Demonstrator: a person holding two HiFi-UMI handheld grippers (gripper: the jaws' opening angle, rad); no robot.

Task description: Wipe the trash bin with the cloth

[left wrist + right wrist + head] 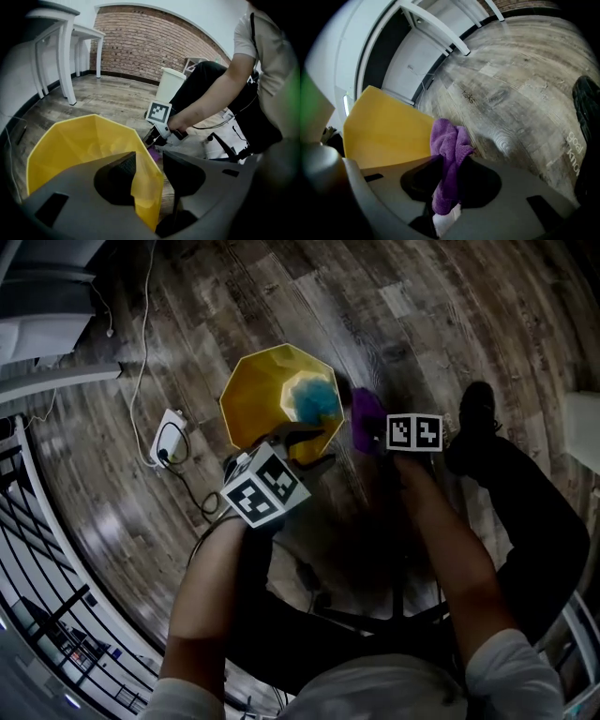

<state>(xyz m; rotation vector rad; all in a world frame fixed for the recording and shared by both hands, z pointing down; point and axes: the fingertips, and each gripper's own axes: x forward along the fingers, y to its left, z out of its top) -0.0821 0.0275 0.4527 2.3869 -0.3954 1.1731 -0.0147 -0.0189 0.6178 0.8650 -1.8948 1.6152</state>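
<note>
A yellow faceted trash bin [267, 390] stands on the wood floor with a teal fluffy thing [314, 401] inside it. My left gripper [305, 443] is at the bin's near rim. In the left gripper view the bin's wall [146, 185] runs between the jaws of the left gripper [149, 161]. The left pad lies against the wall, a gap shows on the right side, and the jaws stand open. My right gripper [382, 432] is shut on a bunched purple cloth [450, 145], held just right of the bin's outer side [389, 129]. The cloth [367, 418] hangs beside the bin.
A white power strip [169, 439] with its cable lies left of the bin. A black shoe [473, 423] rests on the floor at the right. White table legs [65, 61] and a pale bin [171, 84] stand further back, before a brick wall. A railing runs along the left.
</note>
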